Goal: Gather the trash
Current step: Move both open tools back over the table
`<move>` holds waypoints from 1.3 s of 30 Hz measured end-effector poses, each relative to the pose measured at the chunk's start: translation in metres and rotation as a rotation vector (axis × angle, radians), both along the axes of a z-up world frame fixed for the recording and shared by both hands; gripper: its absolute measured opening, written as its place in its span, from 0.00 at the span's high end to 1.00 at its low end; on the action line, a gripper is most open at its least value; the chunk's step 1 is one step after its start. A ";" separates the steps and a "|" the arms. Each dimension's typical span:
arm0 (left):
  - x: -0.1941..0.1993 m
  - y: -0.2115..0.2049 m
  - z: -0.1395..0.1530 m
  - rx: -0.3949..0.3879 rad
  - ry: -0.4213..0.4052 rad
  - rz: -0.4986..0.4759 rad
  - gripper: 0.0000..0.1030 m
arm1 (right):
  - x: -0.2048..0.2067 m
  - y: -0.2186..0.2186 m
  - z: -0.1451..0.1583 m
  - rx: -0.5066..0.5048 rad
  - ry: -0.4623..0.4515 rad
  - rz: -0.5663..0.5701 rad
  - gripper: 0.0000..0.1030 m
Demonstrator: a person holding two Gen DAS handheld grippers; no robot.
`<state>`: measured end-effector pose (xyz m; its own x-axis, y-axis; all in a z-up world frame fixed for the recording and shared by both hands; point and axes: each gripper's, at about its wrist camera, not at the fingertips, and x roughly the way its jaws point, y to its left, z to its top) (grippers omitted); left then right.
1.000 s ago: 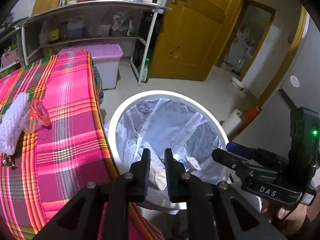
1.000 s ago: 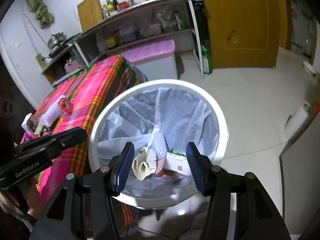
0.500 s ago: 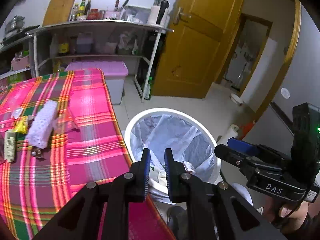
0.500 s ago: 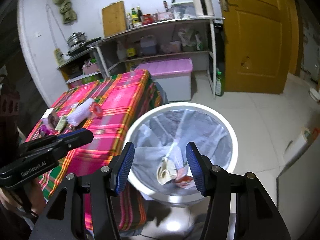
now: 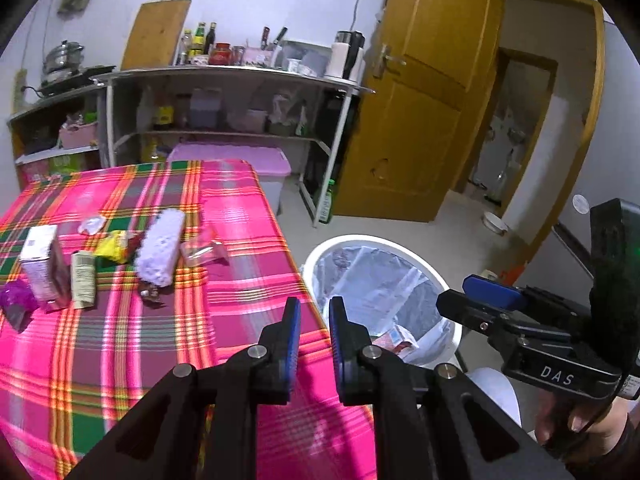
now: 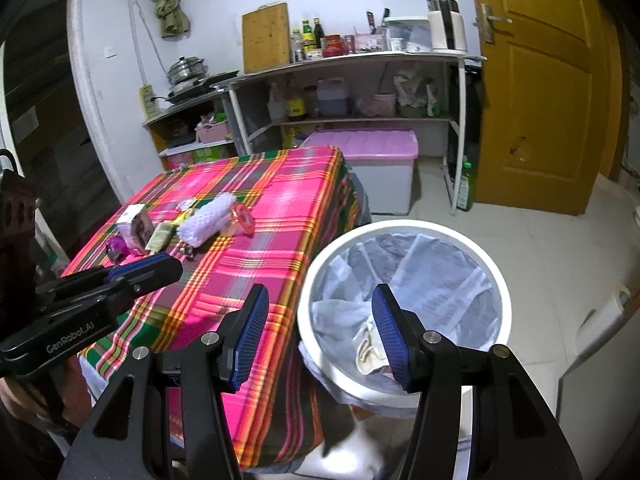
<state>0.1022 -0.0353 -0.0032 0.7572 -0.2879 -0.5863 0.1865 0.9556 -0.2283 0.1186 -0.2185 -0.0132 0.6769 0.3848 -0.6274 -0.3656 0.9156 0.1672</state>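
Nearest, left gripper (image 5: 314, 320) with jaws narrowed to a slim gap, nothing between them, hanging over the table's near edge. Right gripper (image 6: 318, 316) spread fairly wide, empty too, straddling the gap between table and bin.

Just beyond, beside the table's corner: white trash bin (image 6: 496, 276) lined with a pale bag, holding a crumpled cream wrapper (image 6: 366, 348) and a red-and-white carton (image 5: 398, 338).

Further out on the pink plaid tablecloth (image 5: 232, 208), well apart from both grippers, a loose cluster of trash: small dark wrapper (image 5: 150, 292), white foam net sleeve (image 5: 162, 246), clear packet with a red lid (image 6: 242, 216) just beside the sleeve, yellow wrapper (image 5: 114, 250), beige sachet (image 5: 83, 278), pale carton standing upright (image 5: 40, 258), purple wrapper (image 5: 16, 300) at the edge, small white scrap (image 5: 93, 224) behind.

Past the table: pink-lidded storage box (image 6: 368, 144) on the floor, metal shelving (image 6: 352, 60) crowded with bottles and jars, cutting board (image 6: 266, 38) leaning against the wall, yellow-brown door (image 6: 536, 80) to the right.
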 end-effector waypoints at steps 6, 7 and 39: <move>-0.016 0.018 0.000 0.021 -0.020 0.060 0.87 | -0.005 0.013 0.000 0.000 -0.025 0.052 0.47; -0.018 0.019 0.000 0.022 -0.021 0.067 0.87 | -0.006 0.016 -0.001 0.003 -0.026 0.061 0.47; -0.023 0.107 -0.009 0.027 -0.016 0.252 0.68 | 0.026 0.082 -0.021 -0.007 0.073 0.209 0.39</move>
<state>0.0794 0.0718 -0.0122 0.8126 -0.0731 -0.5782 -0.0552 0.9780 -0.2012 0.1442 -0.1363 -0.0337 0.5358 0.5071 -0.6751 -0.5346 0.8226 0.1936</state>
